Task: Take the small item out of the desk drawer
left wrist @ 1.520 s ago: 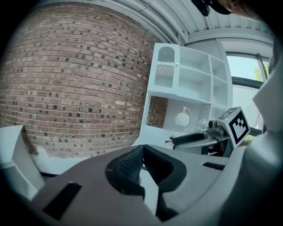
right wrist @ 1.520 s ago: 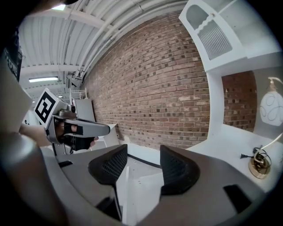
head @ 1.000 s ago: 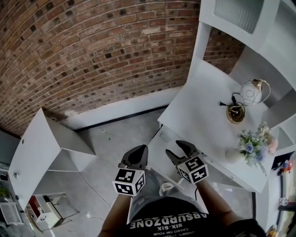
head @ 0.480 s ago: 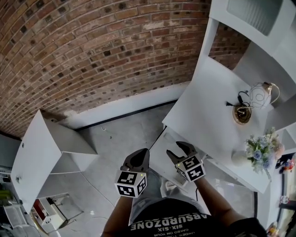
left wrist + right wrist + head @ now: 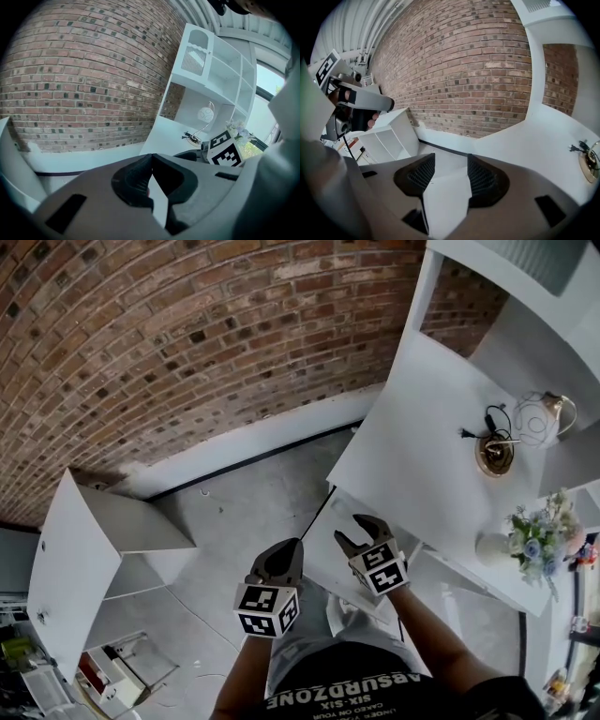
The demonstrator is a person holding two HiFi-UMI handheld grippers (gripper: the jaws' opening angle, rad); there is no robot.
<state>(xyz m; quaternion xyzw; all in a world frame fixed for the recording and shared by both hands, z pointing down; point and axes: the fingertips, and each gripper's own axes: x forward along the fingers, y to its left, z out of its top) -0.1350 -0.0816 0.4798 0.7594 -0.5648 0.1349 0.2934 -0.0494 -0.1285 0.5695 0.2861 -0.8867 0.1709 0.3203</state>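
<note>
At desk (image 5: 412, 446) front edge, both grippers hover over white drawer (image 5: 323, 554) jutting out below desktop. Left gripper (image 5: 291, 547) just off desk's corner, jaws pressed together, tips touching, nothing seen between. Right gripper (image 5: 352, 531) nearer desk, jaws spread, drawer's white panel showing in gap. Small item not discernible in any view. Lamp (image 5: 525, 427) and flowers (image 5: 539, 540) on desktop, far side from grippers
</note>
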